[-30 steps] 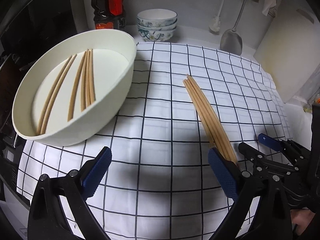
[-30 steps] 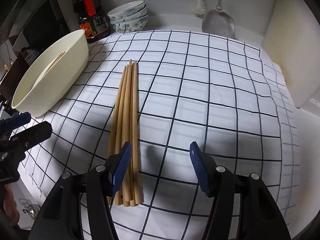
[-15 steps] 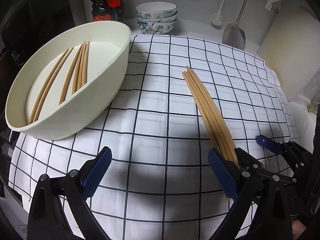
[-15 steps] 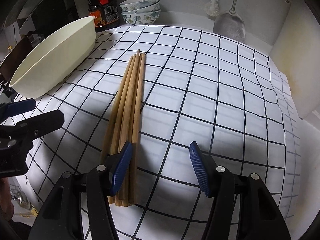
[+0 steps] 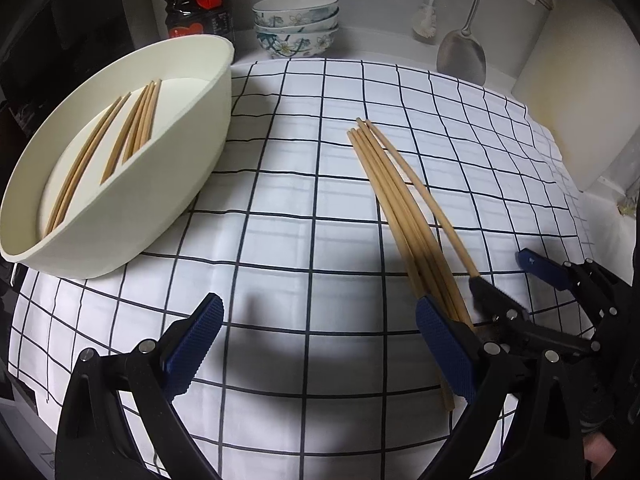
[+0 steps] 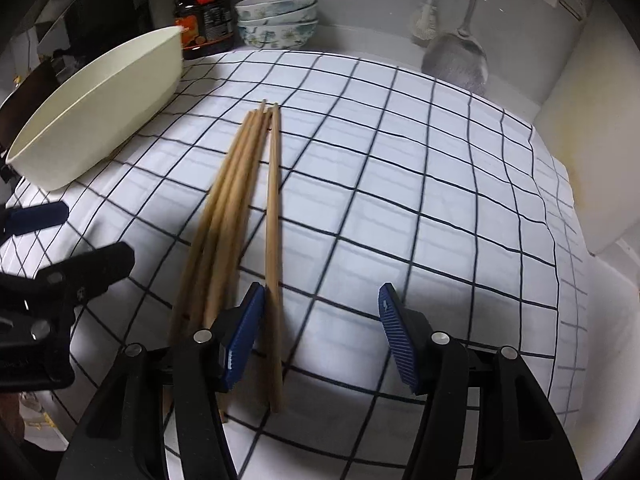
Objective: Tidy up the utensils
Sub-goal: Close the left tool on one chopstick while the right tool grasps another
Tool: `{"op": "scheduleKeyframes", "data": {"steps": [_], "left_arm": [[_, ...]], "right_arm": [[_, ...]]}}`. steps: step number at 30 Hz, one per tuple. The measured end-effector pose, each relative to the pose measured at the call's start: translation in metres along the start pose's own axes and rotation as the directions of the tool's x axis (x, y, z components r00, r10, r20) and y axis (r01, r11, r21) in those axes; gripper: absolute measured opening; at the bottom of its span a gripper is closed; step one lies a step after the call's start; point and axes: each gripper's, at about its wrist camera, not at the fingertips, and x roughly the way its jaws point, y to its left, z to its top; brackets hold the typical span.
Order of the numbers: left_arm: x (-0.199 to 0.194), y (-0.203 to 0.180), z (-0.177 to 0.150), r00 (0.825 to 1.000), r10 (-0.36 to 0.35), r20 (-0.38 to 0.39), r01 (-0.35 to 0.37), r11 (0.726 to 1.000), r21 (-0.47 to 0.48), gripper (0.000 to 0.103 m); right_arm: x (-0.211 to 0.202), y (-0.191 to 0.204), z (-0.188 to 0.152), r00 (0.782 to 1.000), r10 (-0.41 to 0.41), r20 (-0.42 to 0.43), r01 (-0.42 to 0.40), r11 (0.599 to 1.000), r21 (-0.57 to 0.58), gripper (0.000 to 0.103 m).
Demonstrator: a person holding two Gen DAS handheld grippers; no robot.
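Left wrist view shows the left claw (image 5: 316,340) with its blue pads spread wide over the checked cloth (image 5: 280,240) that covers the bench, nothing between them. Its right pad sits just beside the near ends of a bundle of wooden chopsticks (image 5: 404,216), which lies on the cloth toward the right half of the bench and runs from the near edge toward the back. One stick has fanned out a little to the right of the others.

At the left edge of the bench sits a white oval basin (image 5: 192,148) with several more chopsticks (image 5: 132,136) lying inside it along its length.

Right wrist view shows the right claw (image 6: 322,332), also open; the single separated chopstick (image 6: 274,240) passes between its pads, close against the inner face of the left pad, while the rest of the bundle lies outside that pad to the left. Neither pad presses on it from both sides.

Along the back edge stand a dark bottle with a red label (image 5: 198,0), a stack of flowered bowls (image 5: 298,26), and a metal spatula (image 5: 462,52) leaning at the wall.
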Motion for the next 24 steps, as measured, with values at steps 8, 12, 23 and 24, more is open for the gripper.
{"op": "scheduleKeyframes", "data": {"steps": [8, 12, 23, 24], "left_arm": [[0.011, -0.012, -0.001, 1.0, -0.018, -0.013, 0.018, 1.0, -0.006, 0.095], [0.021, -0.02, -0.003, 1.0, 0.001, -0.03, -0.001, 1.0, 0.005, 0.095], [0.026, -0.025, 0.001, 0.999, 0.039, 0.008, -0.039, 0.999, 0.037, 0.062], [0.026, -0.025, 0.003, 0.999, 0.038, 0.012, -0.038, 0.999, 0.037, 0.056]], "right_arm": [[-0.001, -0.037, -0.01, 1.0, 0.009, 0.001, -0.009, 0.995, 0.094, 0.057], [-0.002, -0.044, -0.015, 1.0, 0.017, 0.005, -0.017, 0.995, 0.103, 0.057], [0.002, -0.039, -0.006, 0.999, 0.048, 0.022, -0.05, 0.995, 0.084, 0.057], [0.004, -0.039, -0.003, 0.998, 0.051, 0.023, -0.053, 0.995, 0.079, 0.057]]}}
